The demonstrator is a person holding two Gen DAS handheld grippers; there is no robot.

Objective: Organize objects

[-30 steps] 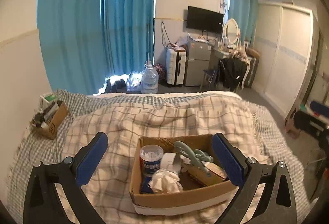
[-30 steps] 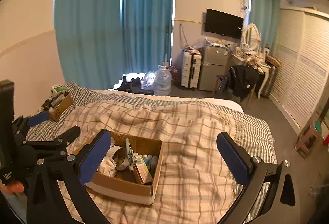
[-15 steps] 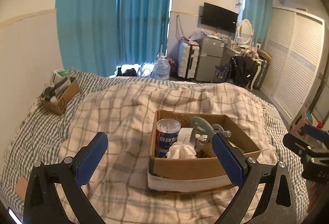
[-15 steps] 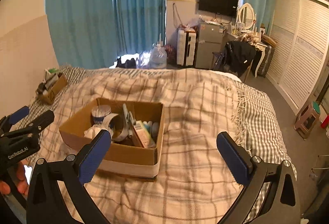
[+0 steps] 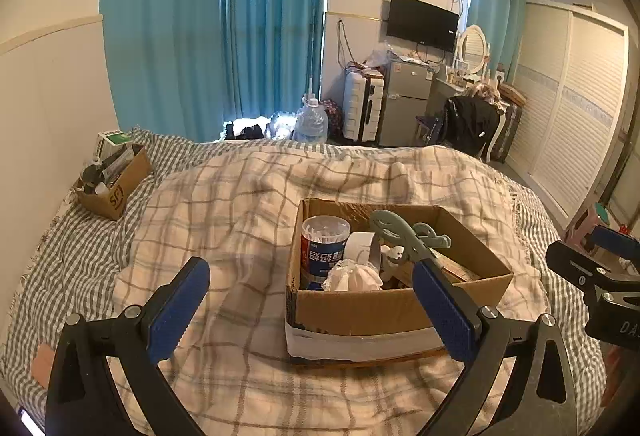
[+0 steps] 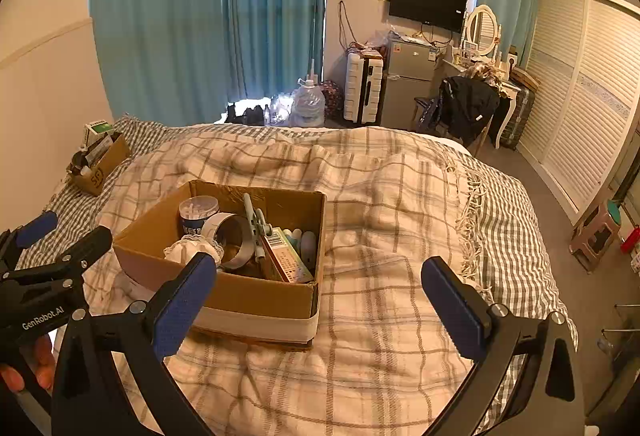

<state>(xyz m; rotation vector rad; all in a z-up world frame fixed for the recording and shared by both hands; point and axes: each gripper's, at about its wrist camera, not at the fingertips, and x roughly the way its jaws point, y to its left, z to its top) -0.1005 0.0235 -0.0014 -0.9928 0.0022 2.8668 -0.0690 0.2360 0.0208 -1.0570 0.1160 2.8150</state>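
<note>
An open cardboard box (image 5: 360, 310) (image 6: 256, 296) sits on the plaid blanket in the middle of the bed. It holds a cotton-swab tub (image 5: 325, 241) (image 6: 196, 214), a tape roll (image 5: 362, 246) (image 6: 230, 236), a grey-green clamp-like tool (image 5: 404, 236) (image 6: 254, 220), a white lacy cloth (image 5: 352, 278) (image 6: 192, 250) and small cartons (image 6: 286, 256). My left gripper (image 5: 310, 310) is open and hovers near the box's front left. My right gripper (image 6: 320, 310) is open in front of the box's right corner, holding nothing.
A second, smaller cardboard box (image 5: 114, 184) (image 6: 98, 164) with bottles and cartons stands at the bed's far left near the wall. Beyond the bed are a water jug (image 5: 310, 122), a suitcase, a fridge and a chair. A stool (image 6: 596, 236) stands on the floor right.
Both grippers have pulled back and shifted, so the box now sits farther right in the left view and nearer in the right view. Both stay open.
</note>
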